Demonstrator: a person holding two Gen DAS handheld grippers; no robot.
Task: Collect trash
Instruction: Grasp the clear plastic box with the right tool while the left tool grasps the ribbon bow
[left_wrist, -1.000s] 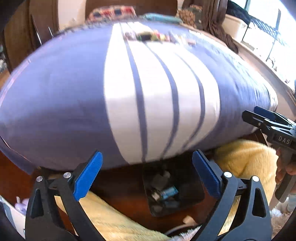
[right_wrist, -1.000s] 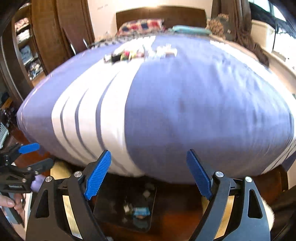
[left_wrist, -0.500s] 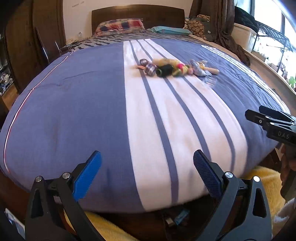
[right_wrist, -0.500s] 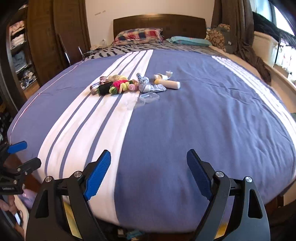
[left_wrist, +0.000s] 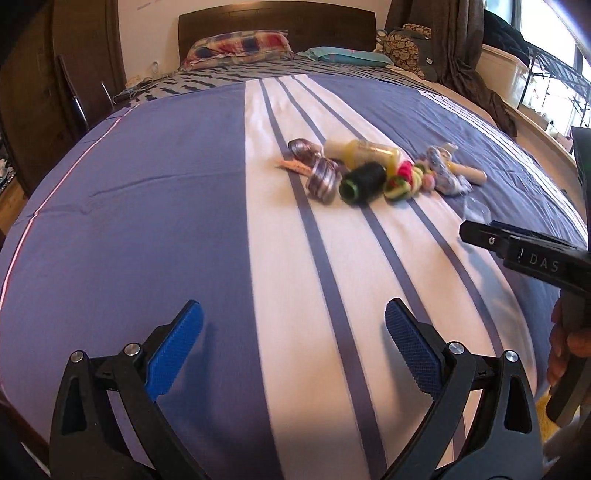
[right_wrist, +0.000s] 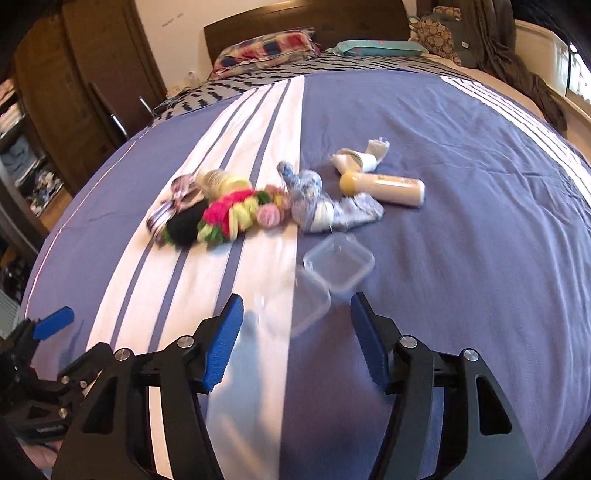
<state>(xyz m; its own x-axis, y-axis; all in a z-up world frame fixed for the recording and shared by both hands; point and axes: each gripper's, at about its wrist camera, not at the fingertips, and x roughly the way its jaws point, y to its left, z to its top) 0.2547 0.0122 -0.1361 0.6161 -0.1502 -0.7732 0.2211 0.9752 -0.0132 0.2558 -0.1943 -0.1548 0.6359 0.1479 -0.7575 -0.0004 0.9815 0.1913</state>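
A row of trash lies mid-bed on the striped blue and white cover (left_wrist: 147, 229): striped ribbon rolls (left_wrist: 323, 176), a black spool (left_wrist: 364, 181), a colourful yarn bundle (right_wrist: 236, 214), a blue-white rag (right_wrist: 317, 206), a yellow bottle (right_wrist: 384, 189), a crumpled paper cup (right_wrist: 356, 158), and a clear plastic box (right_wrist: 338, 266) with its lid (right_wrist: 308, 306). My left gripper (left_wrist: 293, 350) is open and empty, well short of the pile. My right gripper (right_wrist: 297, 336) is open and empty, just above the clear lid.
Pillows (left_wrist: 240, 46) and a dark headboard (left_wrist: 277, 18) are at the far end. A wooden wardrobe (right_wrist: 74, 92) stands left. Clothes (left_wrist: 476, 66) hang over the right bed edge by the window.
Both grippers rose from below the bed's foot, where a black bin with trash sat on the floor, and moved forward over the cover toward the pile. Both stayed open.
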